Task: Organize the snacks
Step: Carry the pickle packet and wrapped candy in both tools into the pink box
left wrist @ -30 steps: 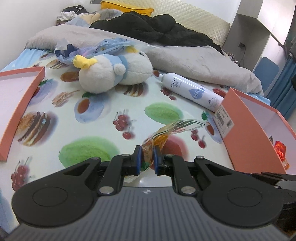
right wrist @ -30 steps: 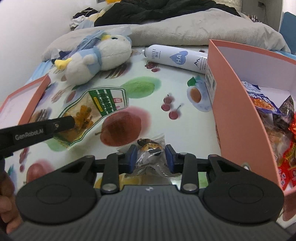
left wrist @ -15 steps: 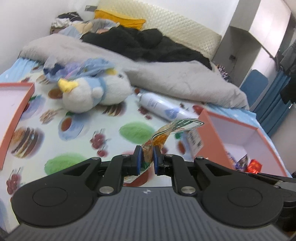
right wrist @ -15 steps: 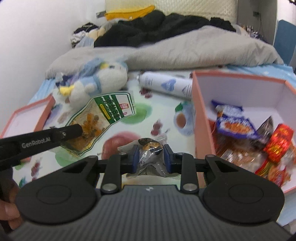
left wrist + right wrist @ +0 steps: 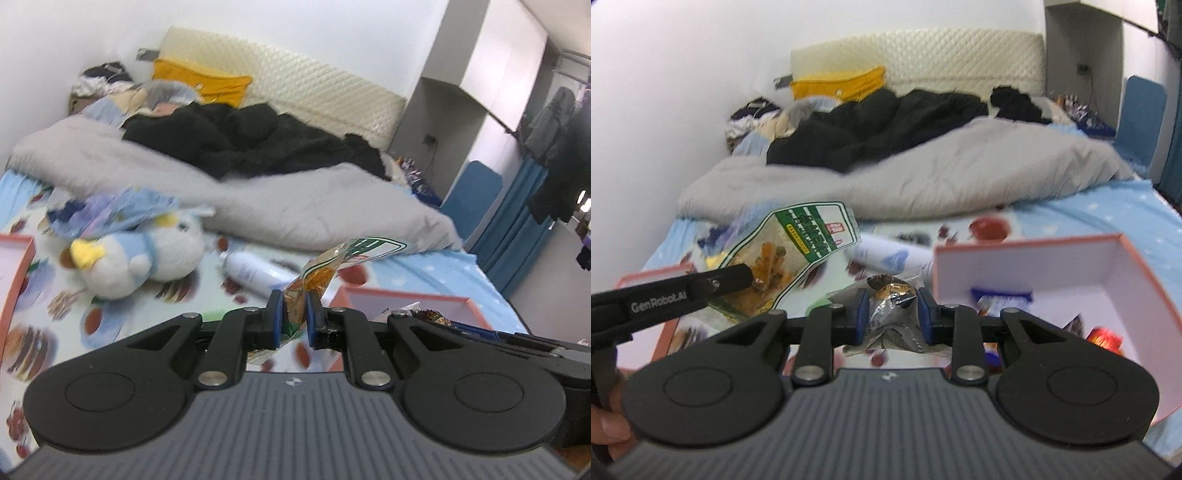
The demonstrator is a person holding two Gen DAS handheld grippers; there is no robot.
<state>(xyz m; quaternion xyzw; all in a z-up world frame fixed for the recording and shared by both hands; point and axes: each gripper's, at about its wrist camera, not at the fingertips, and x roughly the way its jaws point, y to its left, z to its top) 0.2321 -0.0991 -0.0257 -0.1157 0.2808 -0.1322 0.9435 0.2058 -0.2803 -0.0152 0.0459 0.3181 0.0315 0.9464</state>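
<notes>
- Two snacks are up in the air: my left gripper pinches the green-label bag, my right gripper pinches a silver packet.
- Next, I think, both go over the pink box and drop in.

Home bedroom (unmade bed, padded headboard)

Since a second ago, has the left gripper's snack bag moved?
Yes: the snack bag rose off the printed sheet and closer to the pink box.
</notes>
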